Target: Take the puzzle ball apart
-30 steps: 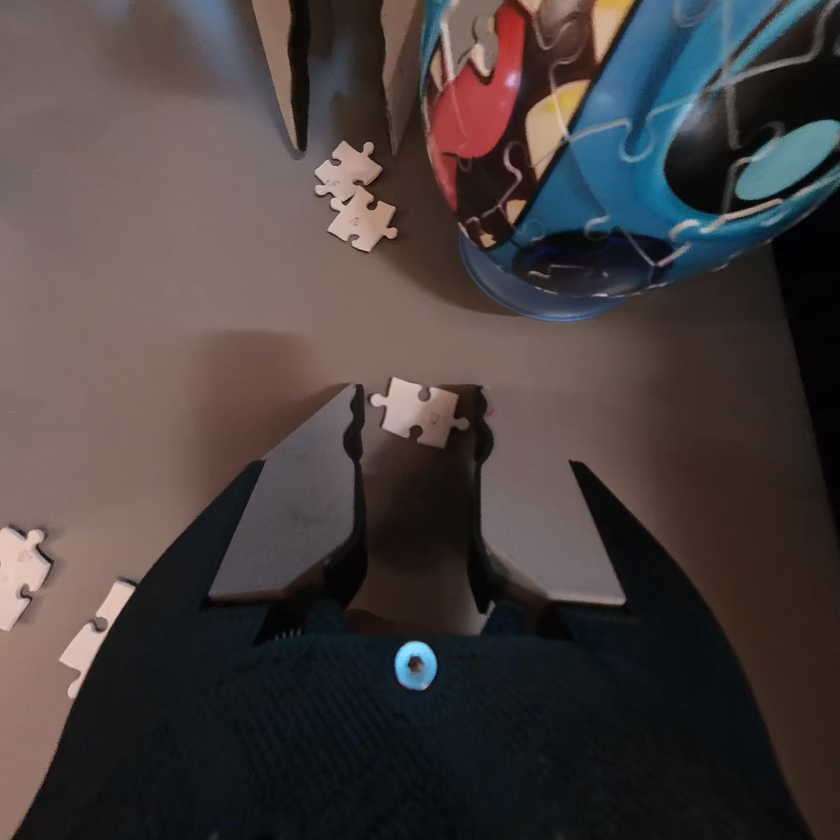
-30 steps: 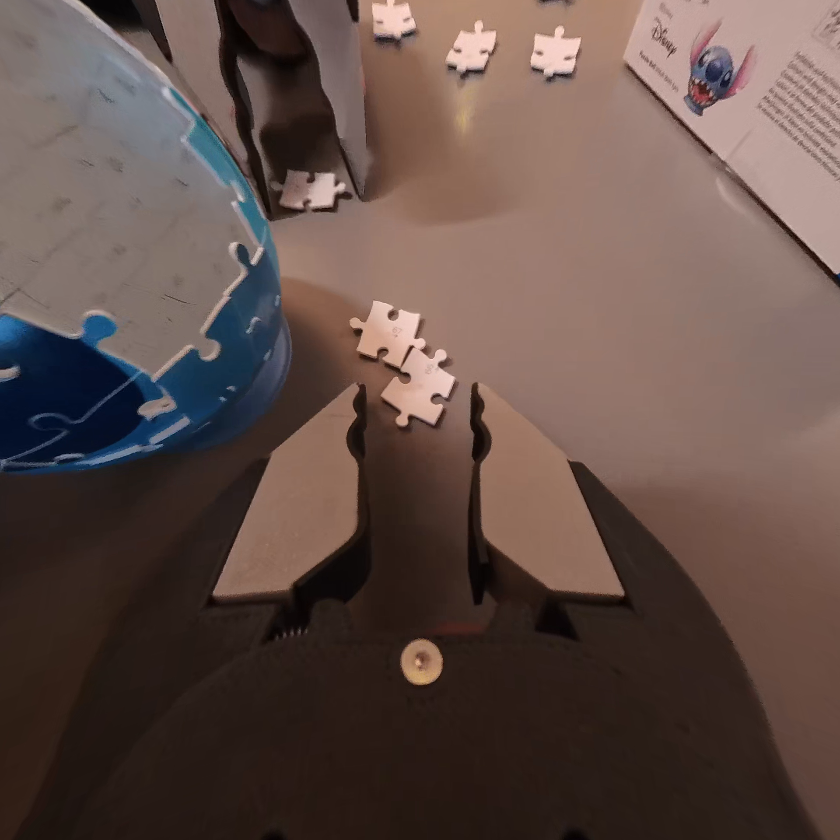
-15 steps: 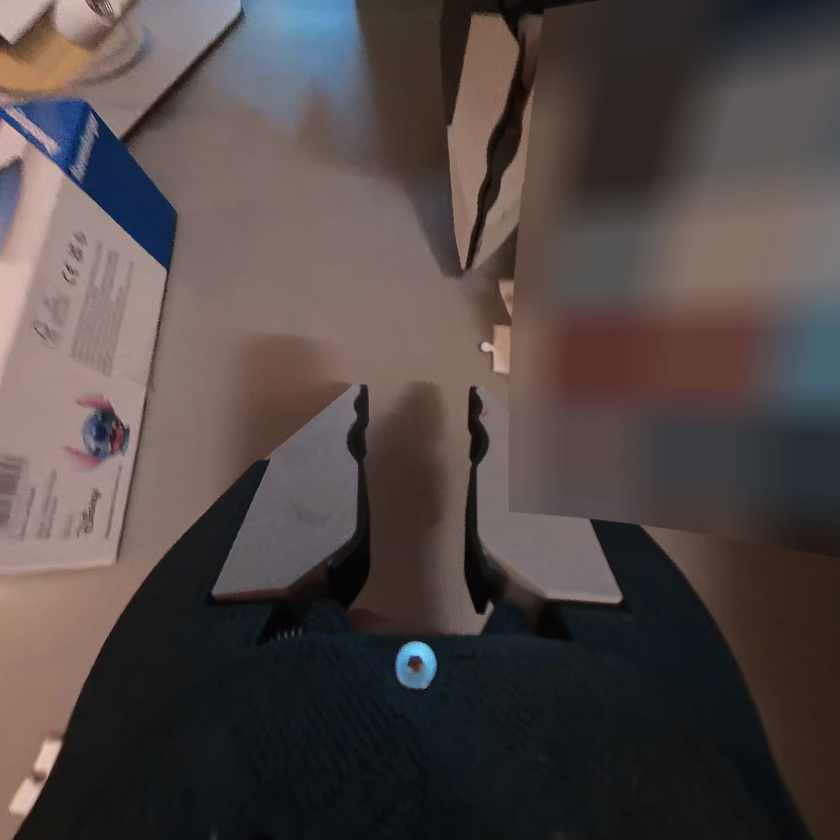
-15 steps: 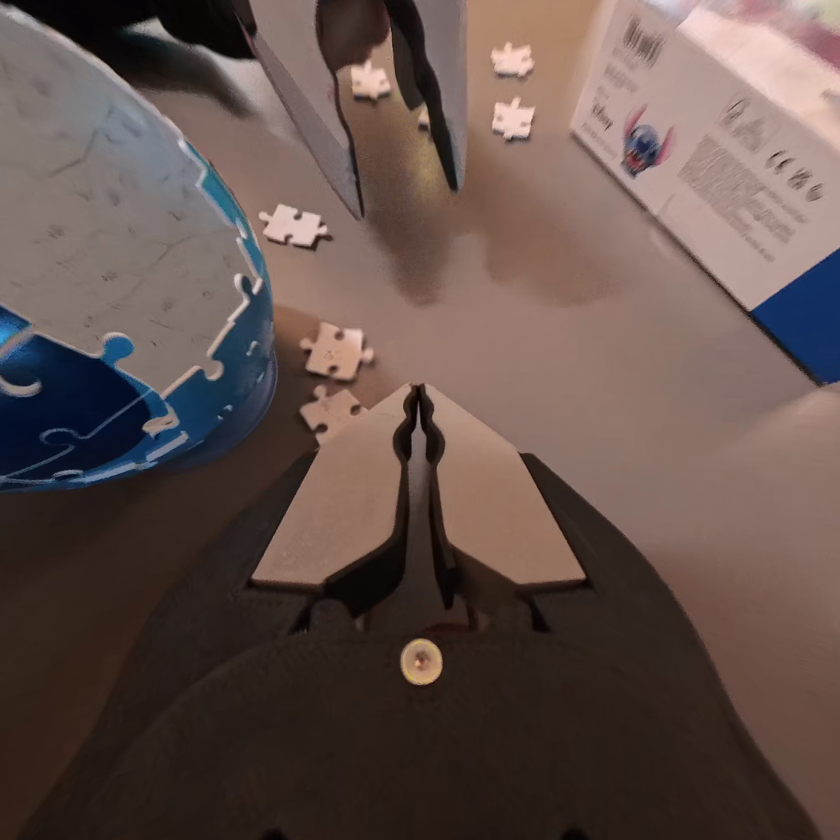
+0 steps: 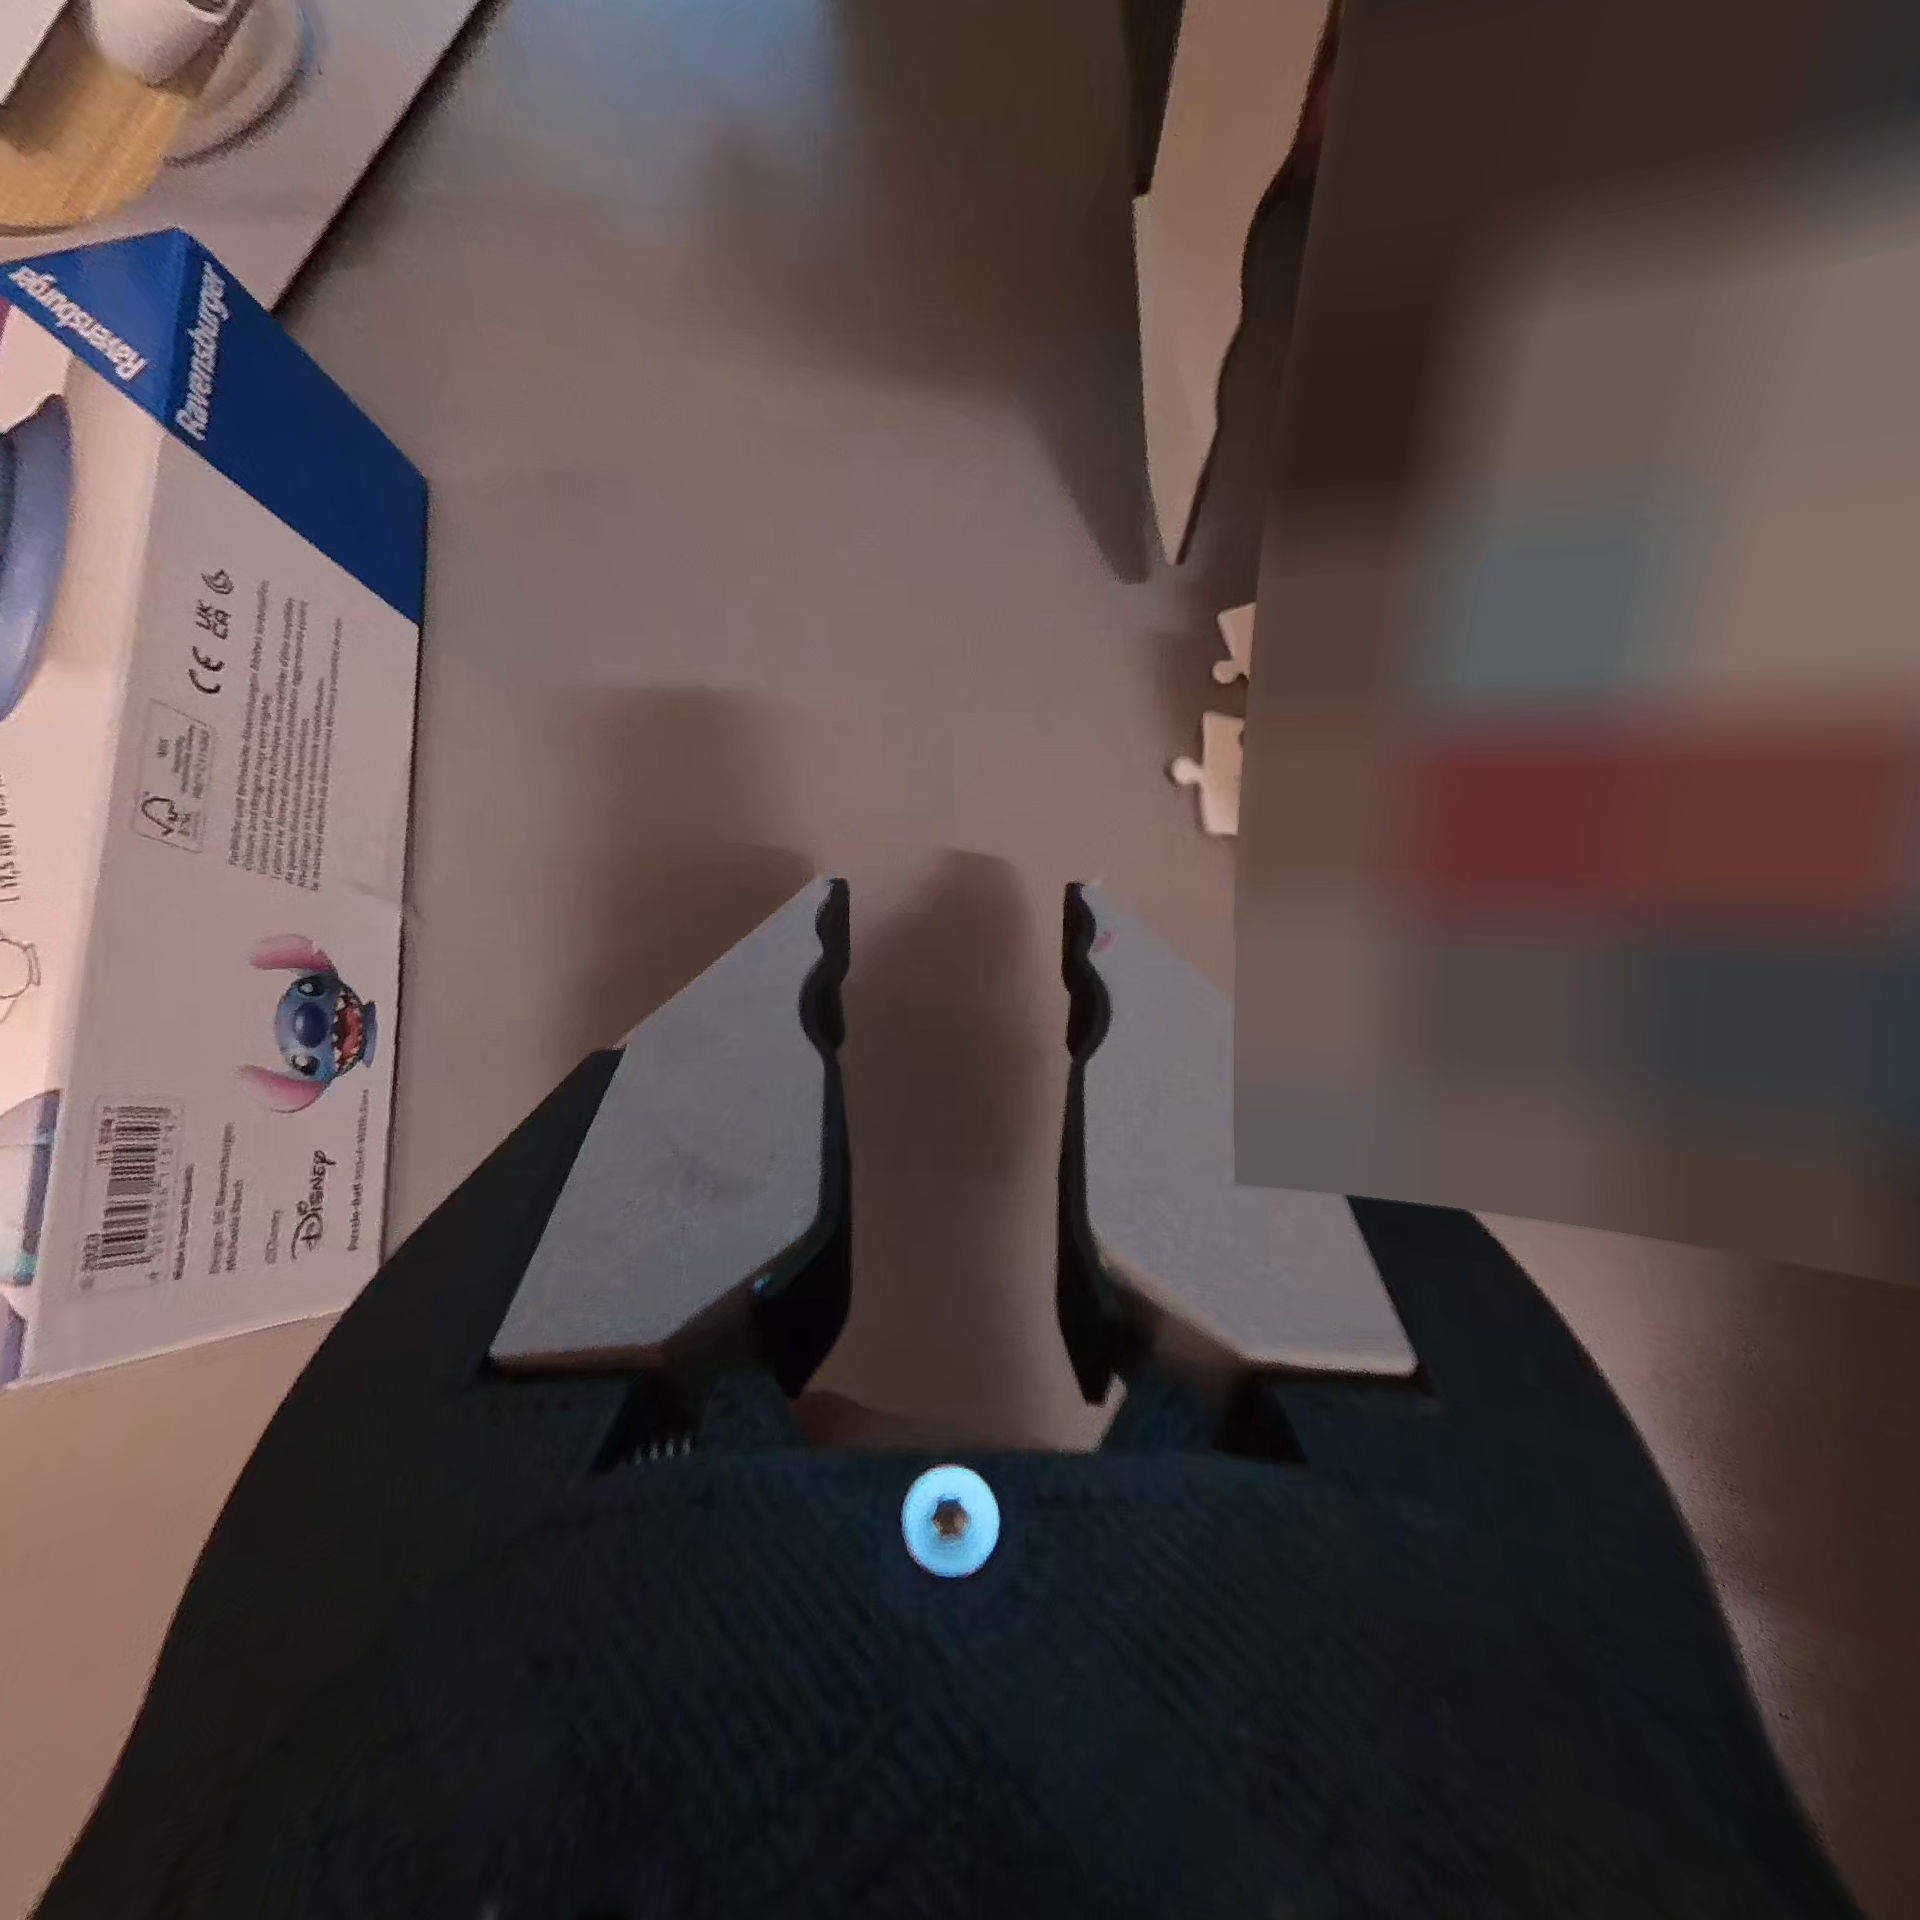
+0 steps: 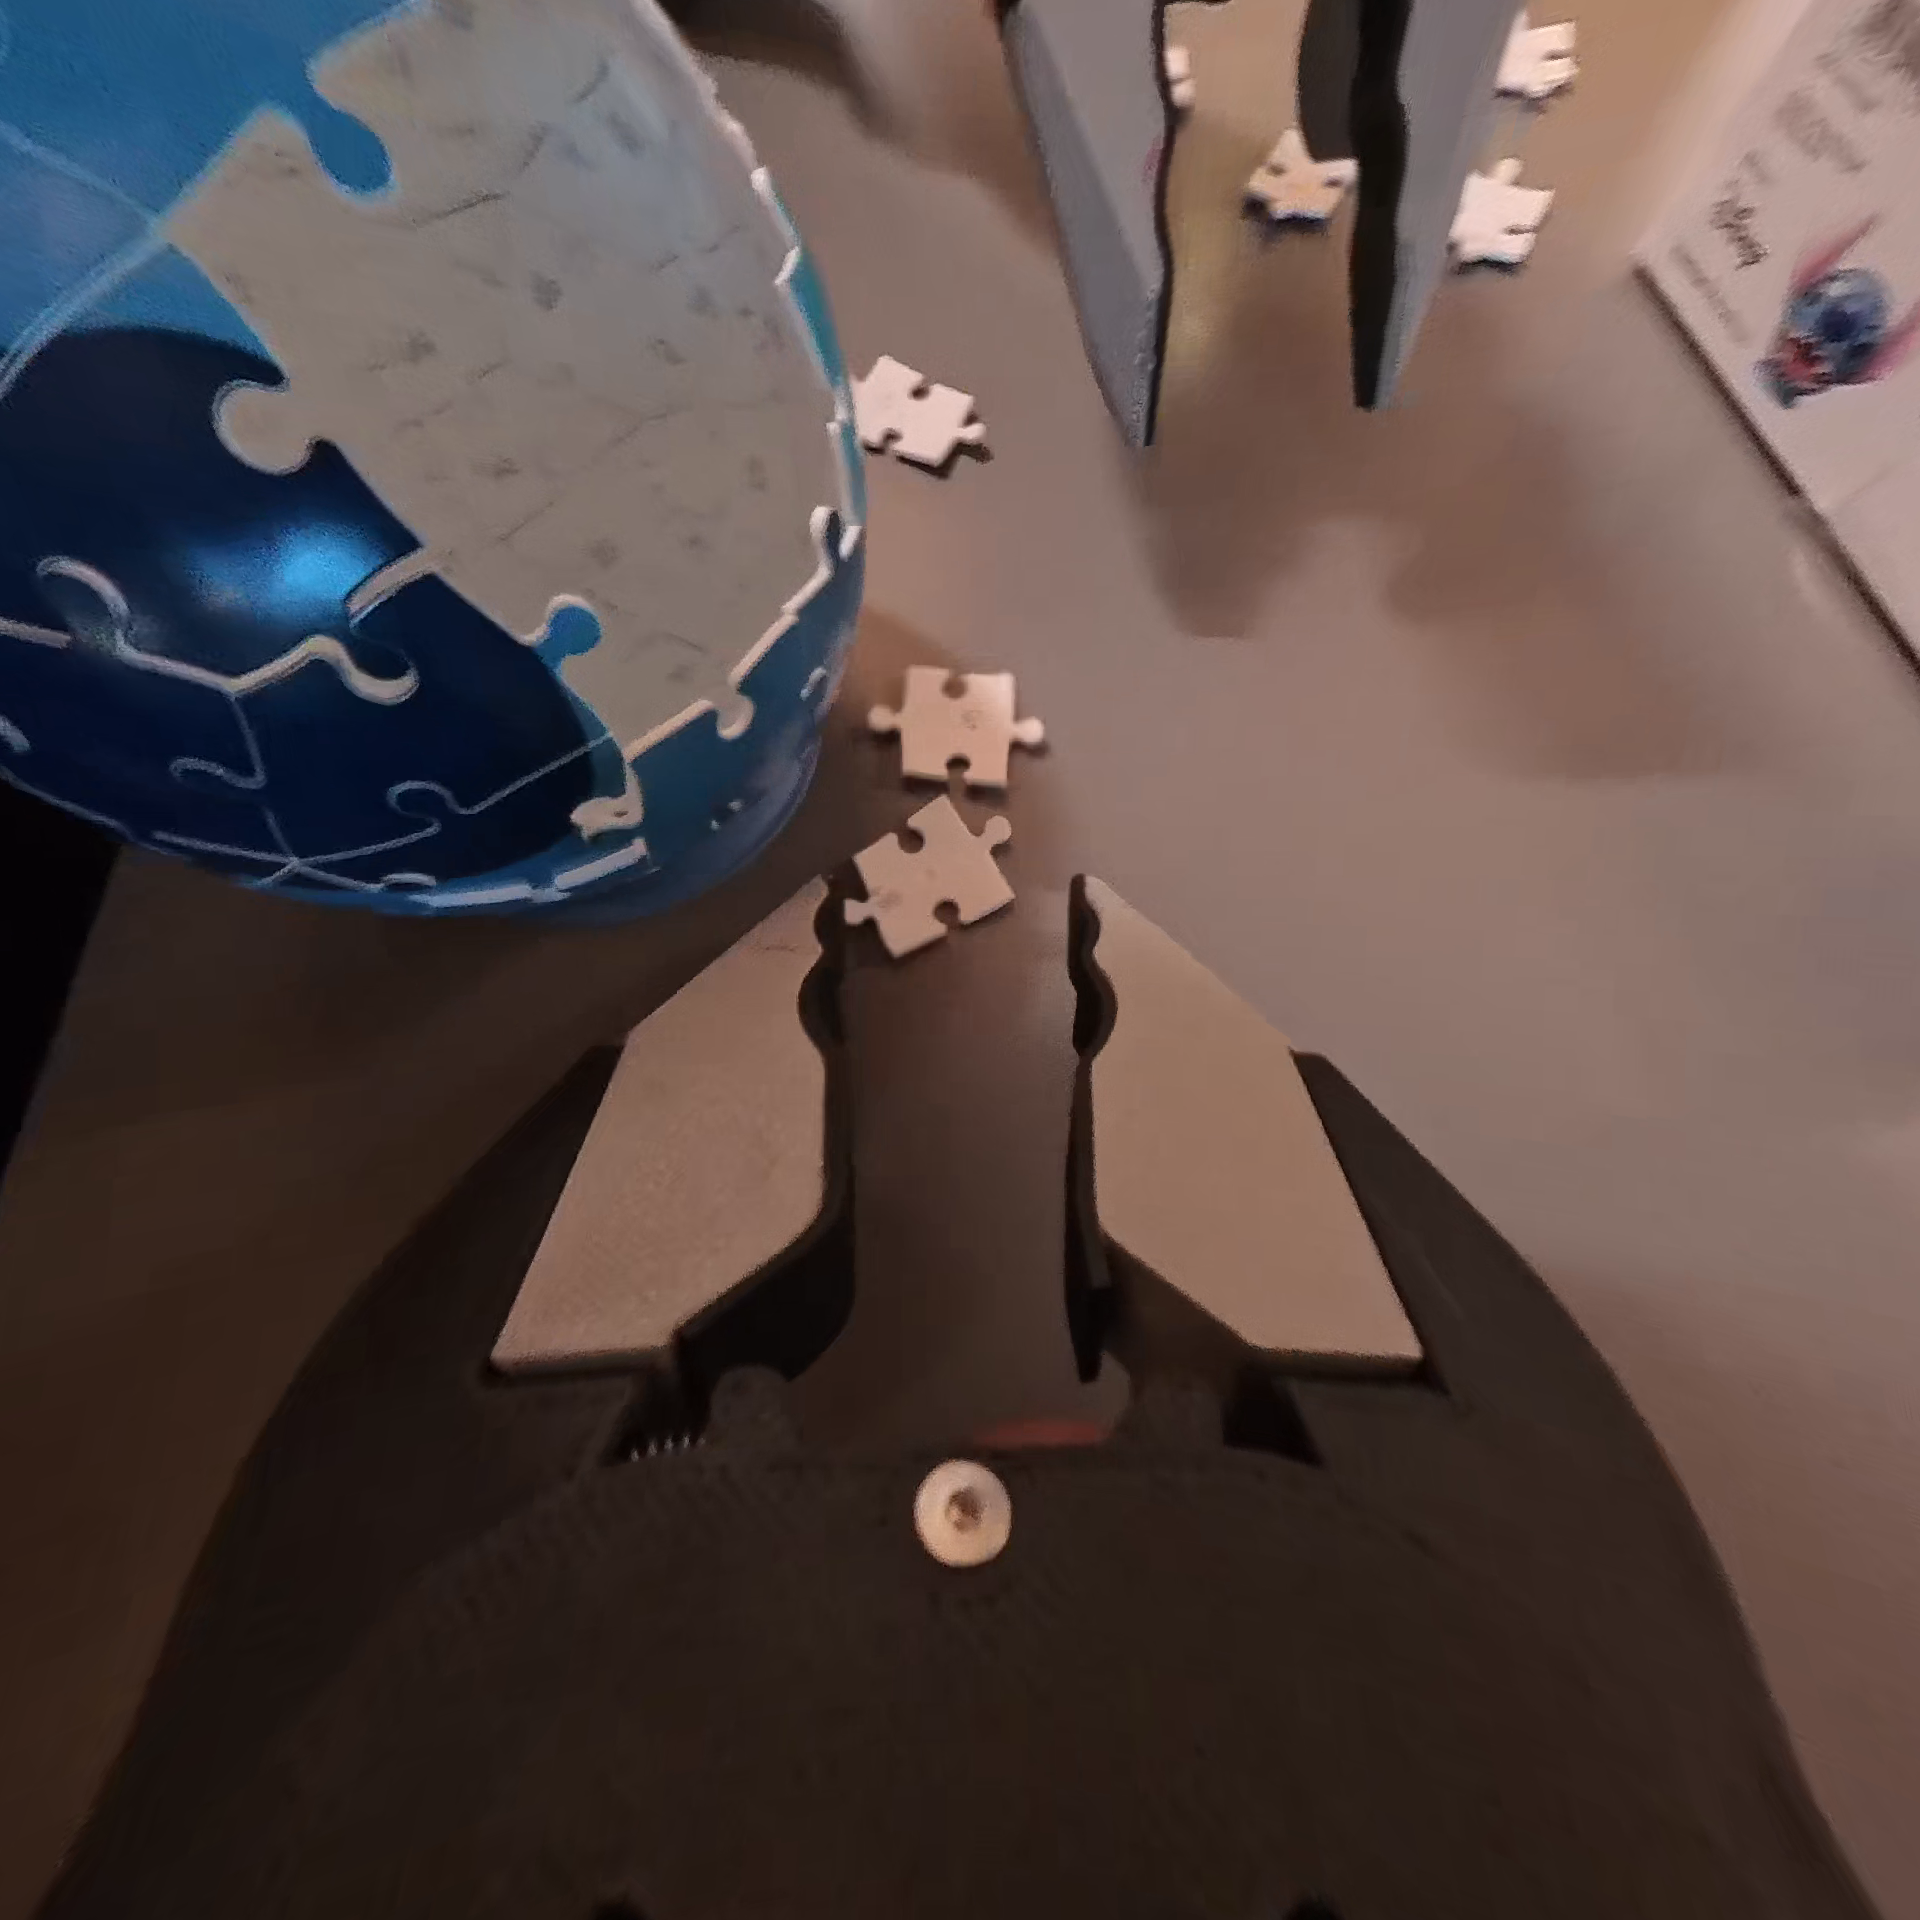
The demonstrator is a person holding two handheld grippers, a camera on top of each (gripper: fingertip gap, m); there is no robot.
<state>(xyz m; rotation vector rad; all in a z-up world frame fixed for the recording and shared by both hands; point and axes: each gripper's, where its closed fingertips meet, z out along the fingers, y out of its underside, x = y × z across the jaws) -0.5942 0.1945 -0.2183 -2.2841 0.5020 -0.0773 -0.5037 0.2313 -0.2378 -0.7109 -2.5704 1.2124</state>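
the puzzle ball [image 6: 416,468] sits on the surface [image 6: 1351,831] at the left of the right wrist view, on its blue base ring. part of its shell is gone, and the opening shows the pale inner faces of the pieces on the far side. as a near-sphere it has no real long axis; the gap faces up and toward the camera.

loose pieces [image 6: 935,883] lie white side up just beside its foot. the right hand-held gripper [image 6: 951,904] stands narrowly parted and empty, with the nearest piece at its tips. the left hand-held gripper [image 5: 951,904] is likewise apart and empty above bare surface, near a box [image 5: 260,831].

the likely risk is that a sideways pull on a piece rolls the light ball off its ring or collapses the weakened shell, since neither gripper steadies it.
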